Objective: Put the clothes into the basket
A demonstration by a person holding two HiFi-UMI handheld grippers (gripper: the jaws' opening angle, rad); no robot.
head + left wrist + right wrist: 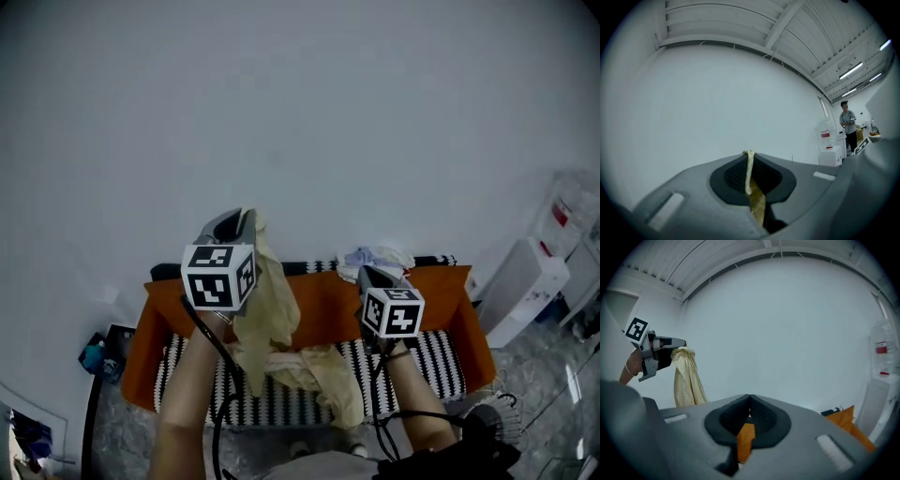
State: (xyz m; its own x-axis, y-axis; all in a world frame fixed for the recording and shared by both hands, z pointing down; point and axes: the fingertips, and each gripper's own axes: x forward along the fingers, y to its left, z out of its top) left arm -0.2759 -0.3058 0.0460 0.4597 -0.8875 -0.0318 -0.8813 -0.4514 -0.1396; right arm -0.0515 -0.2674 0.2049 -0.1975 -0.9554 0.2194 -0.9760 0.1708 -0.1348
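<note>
My left gripper (246, 217) is raised and shut on the top of a pale yellow checked garment (267, 309). The garment hangs down over the orange fabric basket (323, 300), which has a black-and-white striped inside. In the left gripper view a thin fold of the garment (749, 168) is pinched between the pads. The right gripper view shows the left gripper (670, 345) with the garment (686, 376) dangling below it. My right gripper (367, 272) is held up to the right, above the basket's far rim. Its pads meet (750, 397) with nothing seen between them.
A white and blue cloth (375, 255) lies on the basket's far rim. White cabinets (525, 281) stand at the right, and a blue item (94, 356) lies on the floor at the left. A plain white wall is ahead. A person (848, 124) stands far off to the right.
</note>
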